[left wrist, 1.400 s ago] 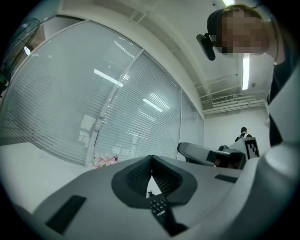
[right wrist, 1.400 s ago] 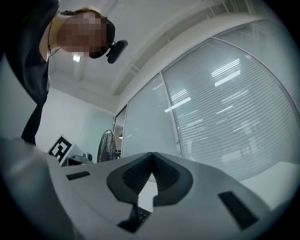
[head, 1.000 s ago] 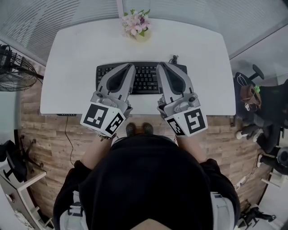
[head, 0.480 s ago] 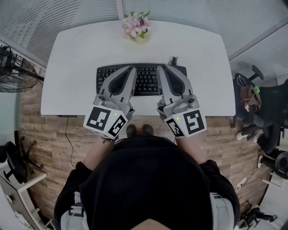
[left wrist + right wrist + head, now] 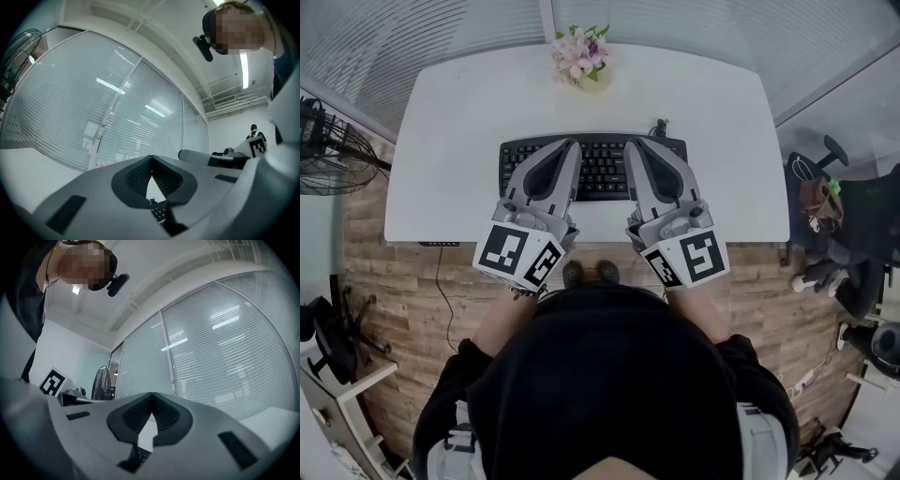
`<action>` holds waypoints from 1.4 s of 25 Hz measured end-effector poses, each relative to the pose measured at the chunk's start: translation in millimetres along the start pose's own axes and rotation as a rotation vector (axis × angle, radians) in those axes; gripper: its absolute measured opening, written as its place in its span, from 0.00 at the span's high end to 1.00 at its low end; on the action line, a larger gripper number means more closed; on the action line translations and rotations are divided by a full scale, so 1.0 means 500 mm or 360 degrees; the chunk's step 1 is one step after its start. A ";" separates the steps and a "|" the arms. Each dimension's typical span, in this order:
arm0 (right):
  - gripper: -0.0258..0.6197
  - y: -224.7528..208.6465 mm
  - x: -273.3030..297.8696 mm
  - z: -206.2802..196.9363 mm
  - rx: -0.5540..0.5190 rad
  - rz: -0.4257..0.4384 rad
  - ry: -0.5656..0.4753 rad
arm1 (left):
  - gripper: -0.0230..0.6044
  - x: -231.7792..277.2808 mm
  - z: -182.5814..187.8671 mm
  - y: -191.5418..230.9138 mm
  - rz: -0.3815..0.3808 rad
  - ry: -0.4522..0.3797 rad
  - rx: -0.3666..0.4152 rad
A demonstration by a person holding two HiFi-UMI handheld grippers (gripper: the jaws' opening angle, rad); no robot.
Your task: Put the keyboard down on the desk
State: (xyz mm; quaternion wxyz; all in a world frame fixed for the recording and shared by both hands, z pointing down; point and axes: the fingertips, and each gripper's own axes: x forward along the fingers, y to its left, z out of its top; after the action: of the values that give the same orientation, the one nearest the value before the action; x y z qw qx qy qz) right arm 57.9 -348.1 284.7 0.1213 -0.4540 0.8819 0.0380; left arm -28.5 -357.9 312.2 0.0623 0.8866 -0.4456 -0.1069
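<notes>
Noted black keyboard (image 5: 602,167) lying, apparently flat, mid-front on white counter (image 5: 450,141), cable (image 5: 659,125) at its far right corner. Found left hand-held gripper (image 5: 574,143) and right hand-held gripper (image 5: 629,143) clenched empty over its keys, hiding much of them. Spotted flower bouquet (image 5: 579,52) beyond, well apart.

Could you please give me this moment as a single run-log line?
left gripper: shut, above keyboard | right gripper: shut, above keyboard | keyboard: lying on desk | flowers: desk's far edge
</notes>
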 end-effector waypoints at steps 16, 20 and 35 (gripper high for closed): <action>0.96 -0.007 0.006 -0.003 -0.0001 0.0004 0.0006 | 0.95 0.006 0.002 0.007 0.0012 -0.0007 -0.0009; 0.96 -0.009 0.008 -0.005 -0.0005 0.0007 0.0012 | 0.95 0.009 0.001 0.007 0.0011 -0.0008 -0.0006; 0.96 -0.013 0.014 -0.008 -0.0011 0.0013 0.0021 | 0.95 0.014 0.002 0.010 0.0020 -0.0011 -0.0010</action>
State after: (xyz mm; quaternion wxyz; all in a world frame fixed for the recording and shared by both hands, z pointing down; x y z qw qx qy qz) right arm 58.8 -358.1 287.2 0.1137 -0.4511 0.8844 0.0384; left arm -28.5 -366.4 311.4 0.0643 0.8832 -0.4511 -0.1110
